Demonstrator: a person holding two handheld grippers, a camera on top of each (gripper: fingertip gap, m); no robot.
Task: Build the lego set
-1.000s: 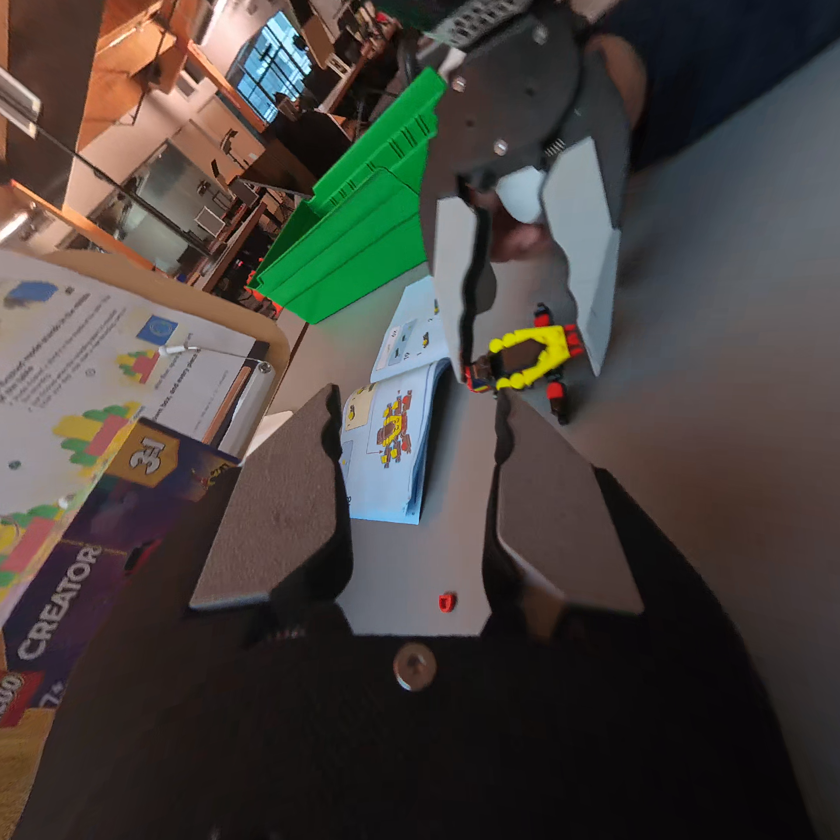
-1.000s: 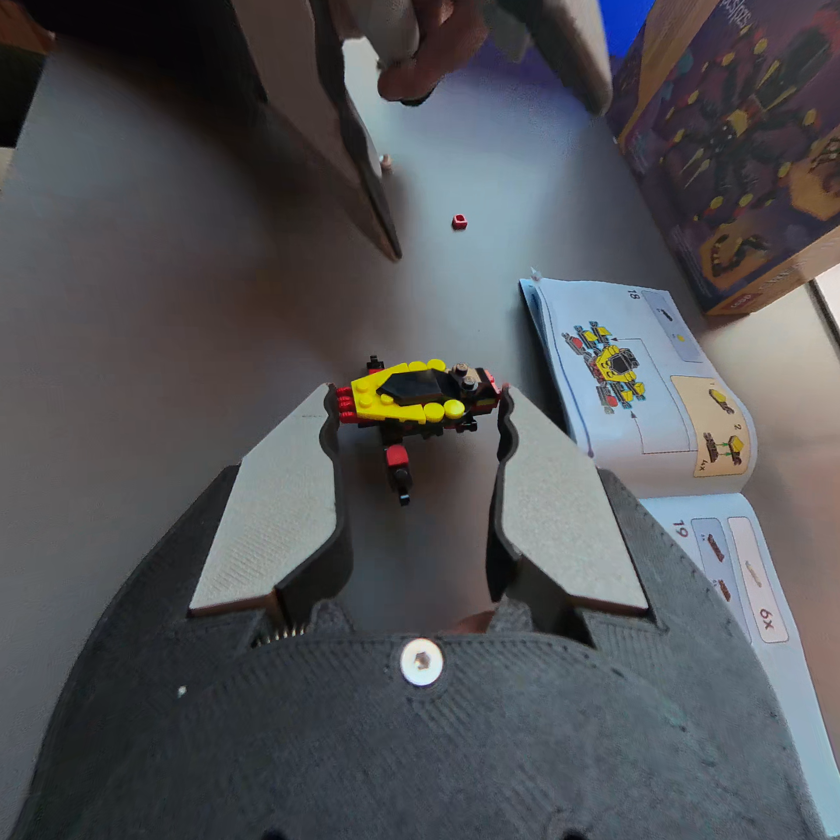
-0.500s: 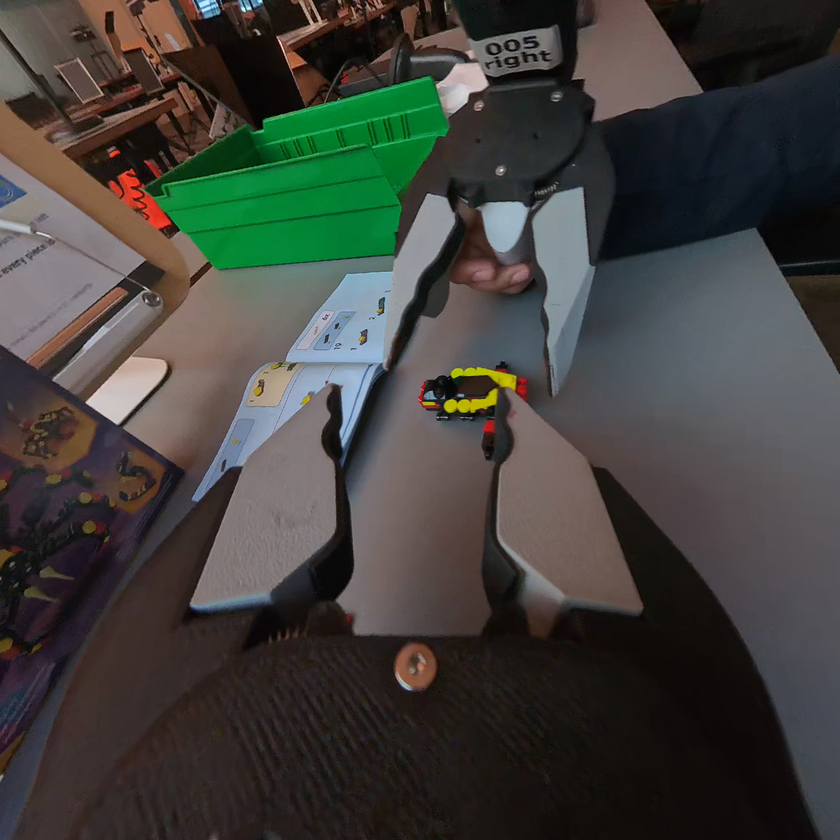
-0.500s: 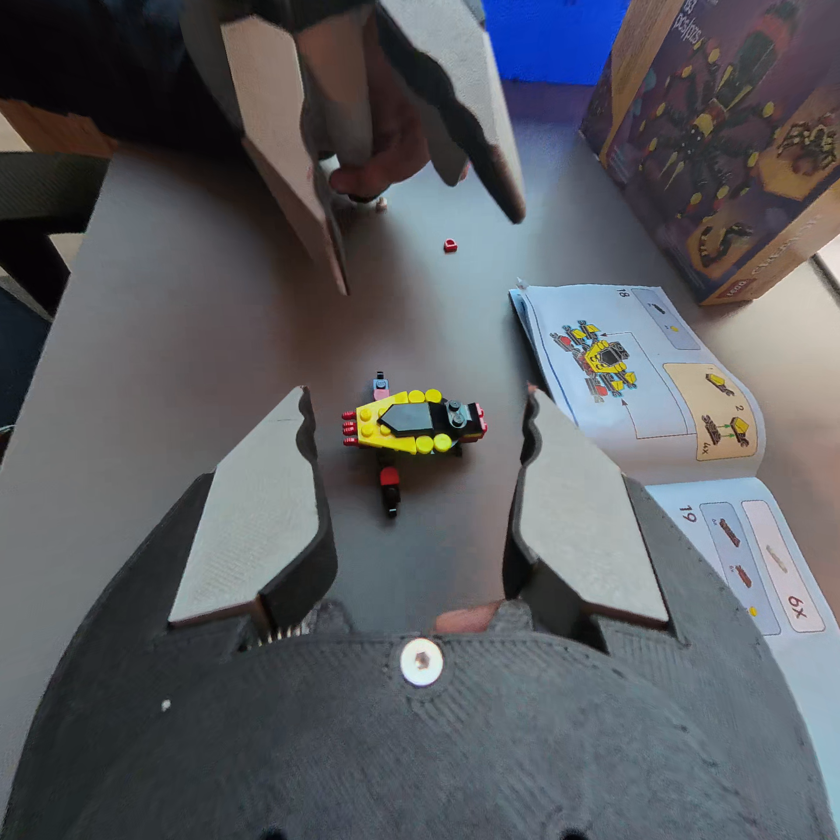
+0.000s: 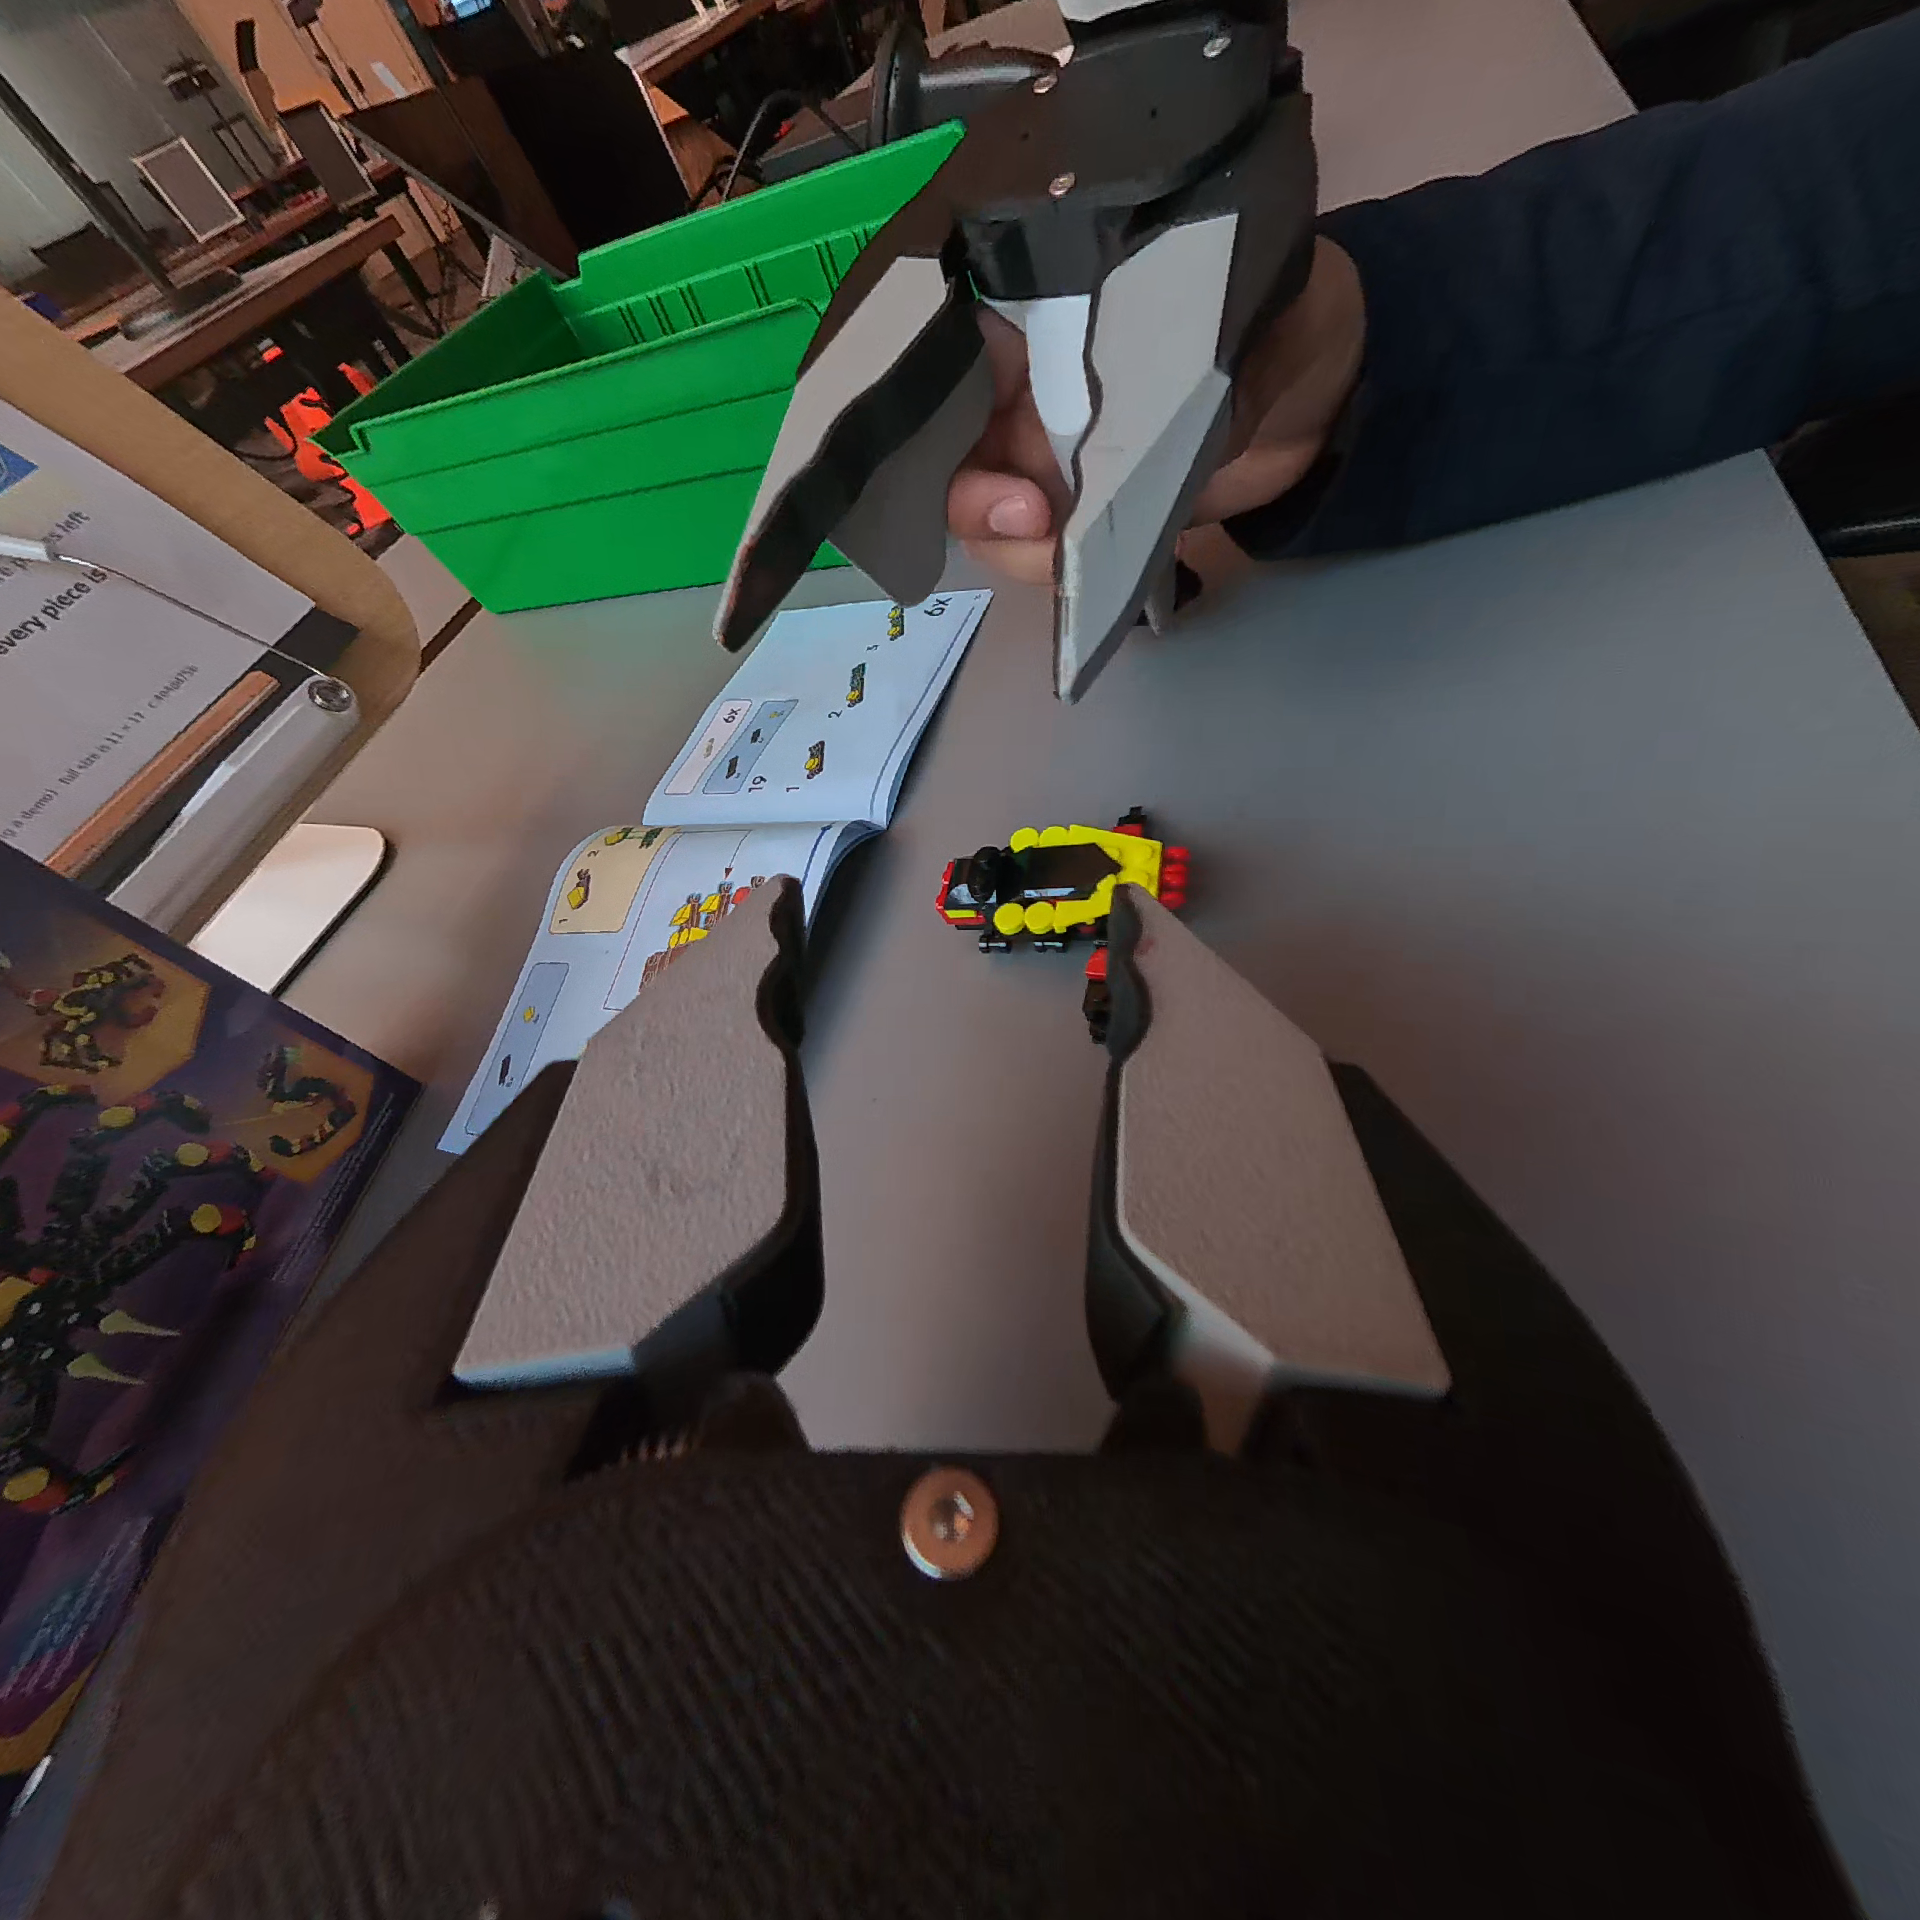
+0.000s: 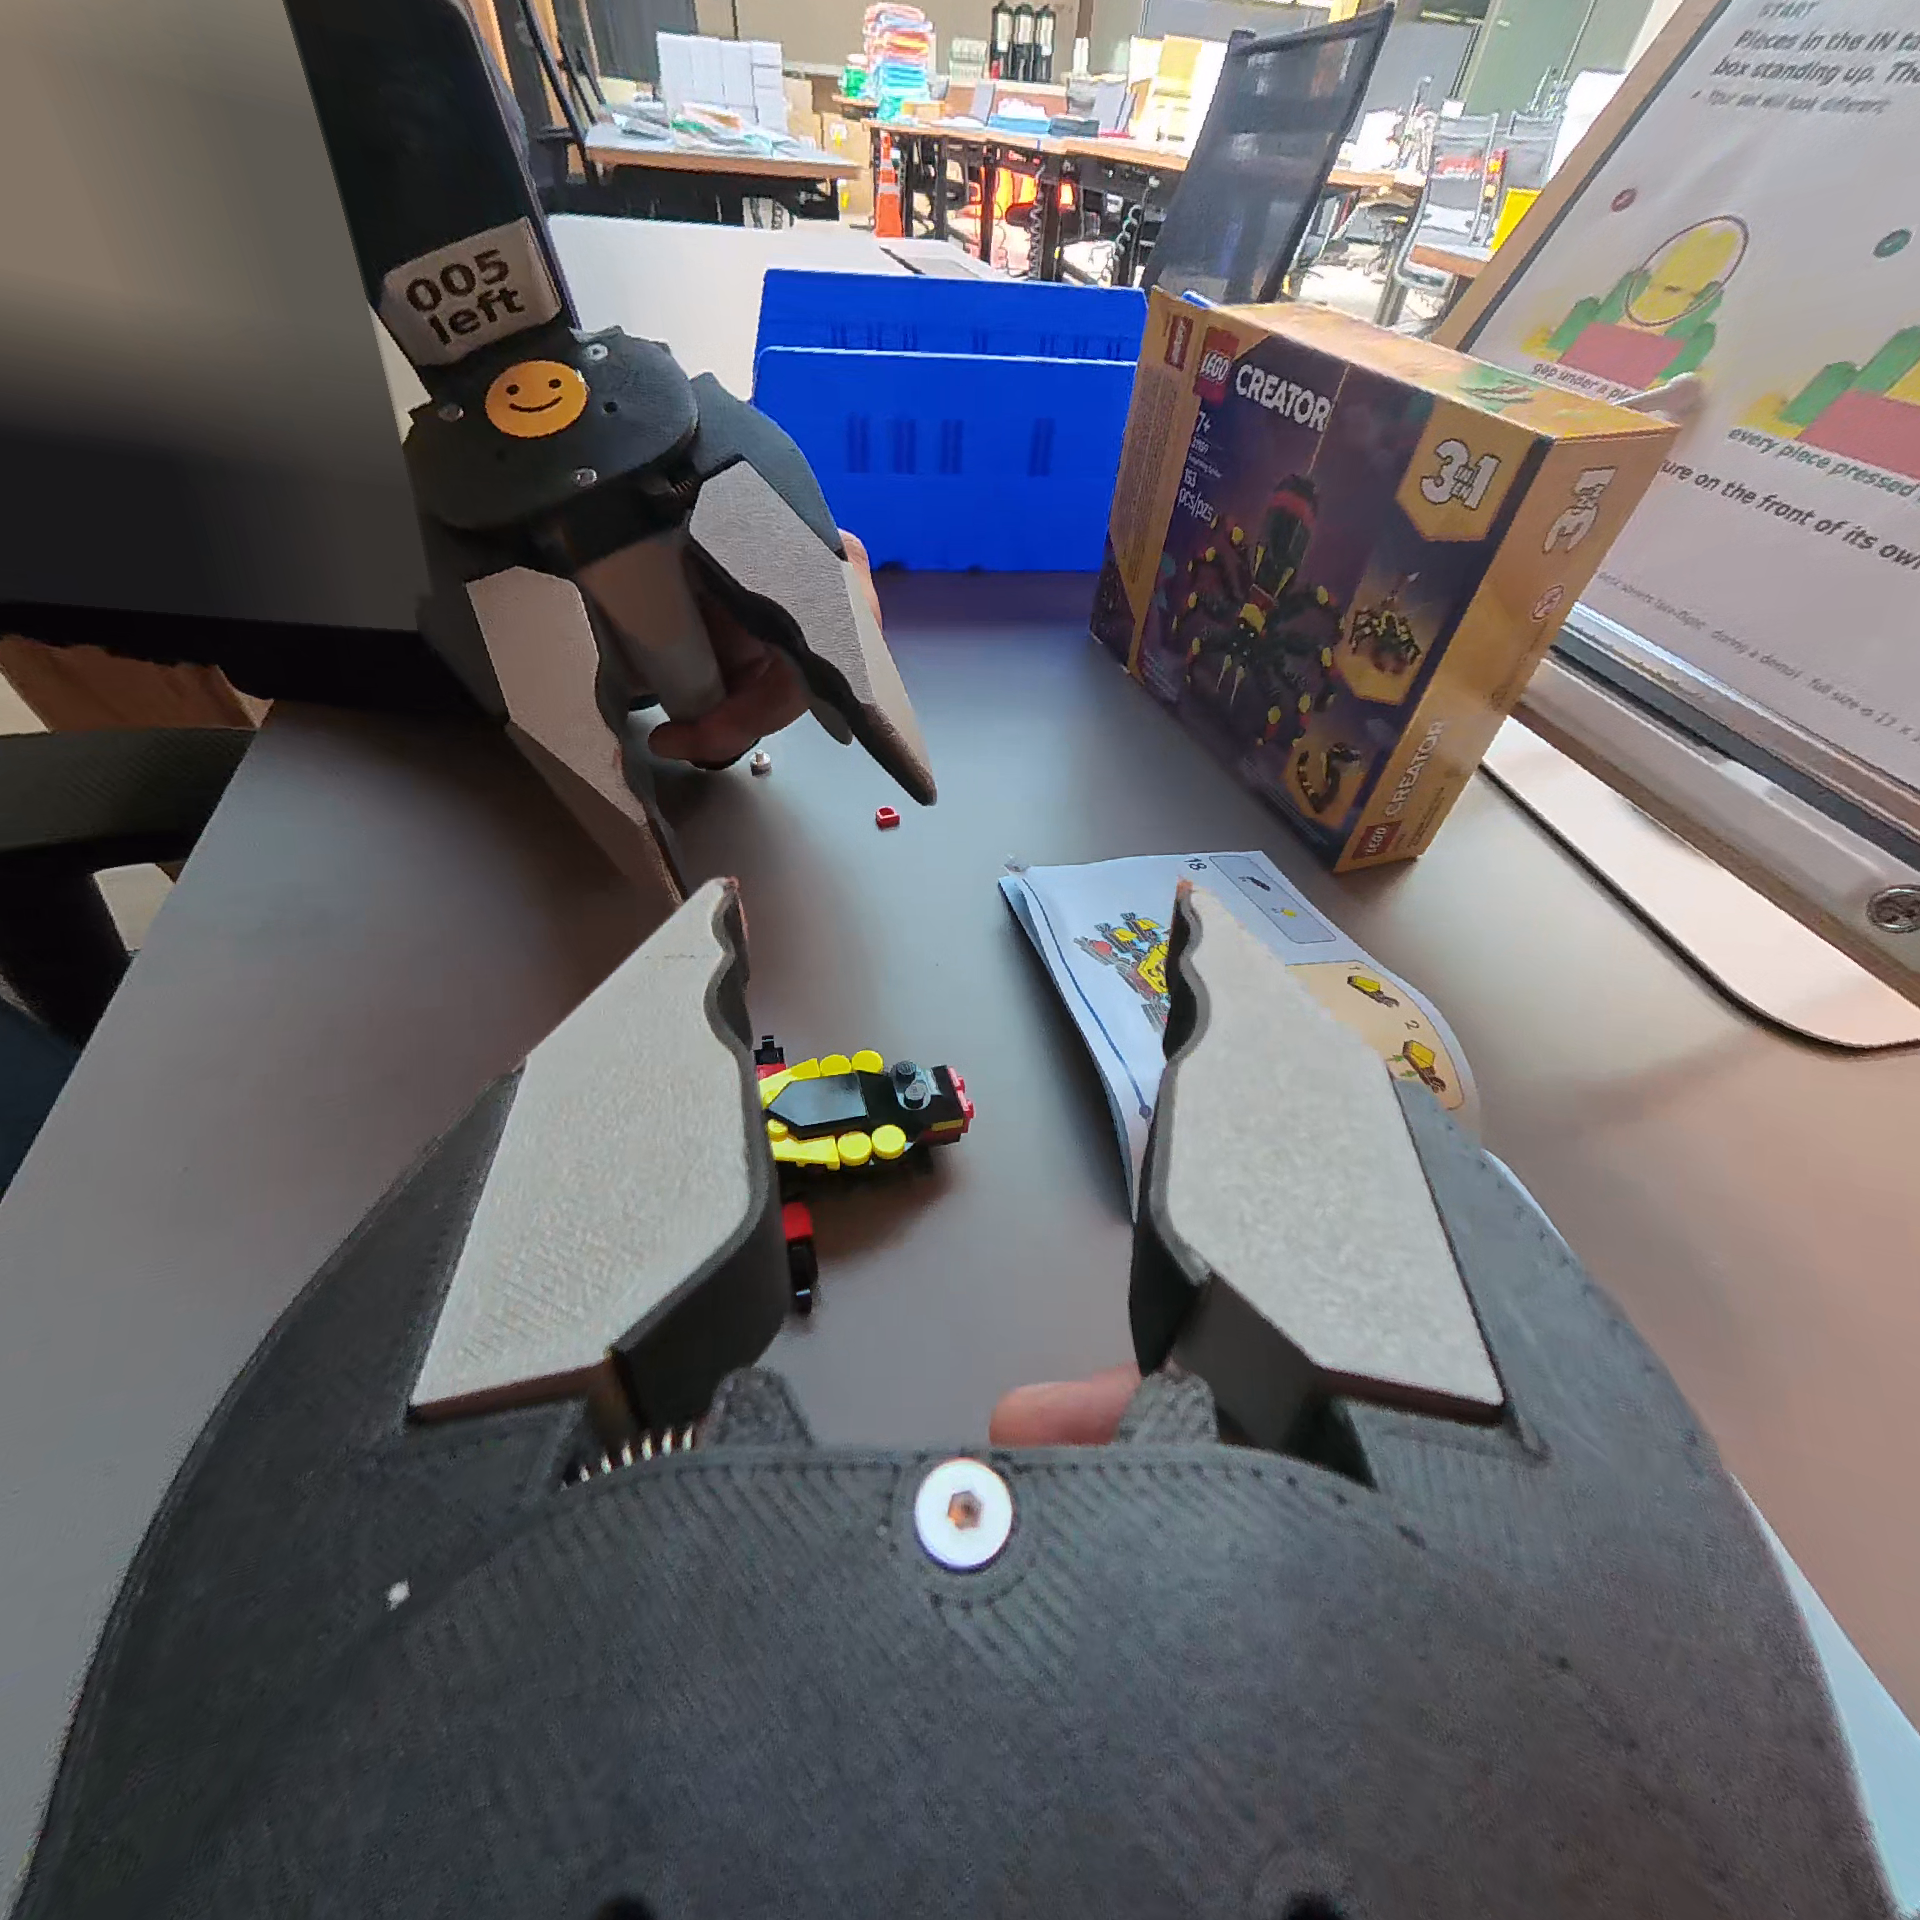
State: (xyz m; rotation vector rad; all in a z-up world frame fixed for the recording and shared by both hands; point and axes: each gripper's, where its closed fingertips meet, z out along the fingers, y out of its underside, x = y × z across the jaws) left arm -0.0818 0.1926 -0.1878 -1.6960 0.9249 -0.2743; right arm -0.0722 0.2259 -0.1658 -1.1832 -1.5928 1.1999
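A small yellow, black and red lego model [image 5: 1049, 883] lies on the grey table [image 5: 1455, 935], with a red and black leg sticking out on one side. My left gripper [image 5: 951, 925] is open and empty, its tips just short of the model. My right gripper [image 6: 956, 914] is open and empty, raised above the model [image 6: 831, 1091]. Each gripper faces the other: the right gripper [image 5: 904, 644] hangs over the booklet's far edge, and the left gripper [image 6: 790, 831] hovers beyond the model. A tiny red piece [image 6: 885, 818] and a small pale piece [image 6: 761, 764] lie under the left gripper.
An open instruction booklet [image 5: 790, 769] lies next to the model, also in the right wrist view [image 6: 1081, 935]. The lego box [image 6: 1351, 582] stands beyond it. A green bin [image 5: 623, 436], a blue bin [image 6: 935, 436] and a standing sign board [image 6: 1766, 364] border the table. One gripper's finger ends stand about 5 cm off the other's.
My right gripper, shut around the model's ends a second ago, has opened, let it go and lifted away. My left gripper has swung level and drawn back.
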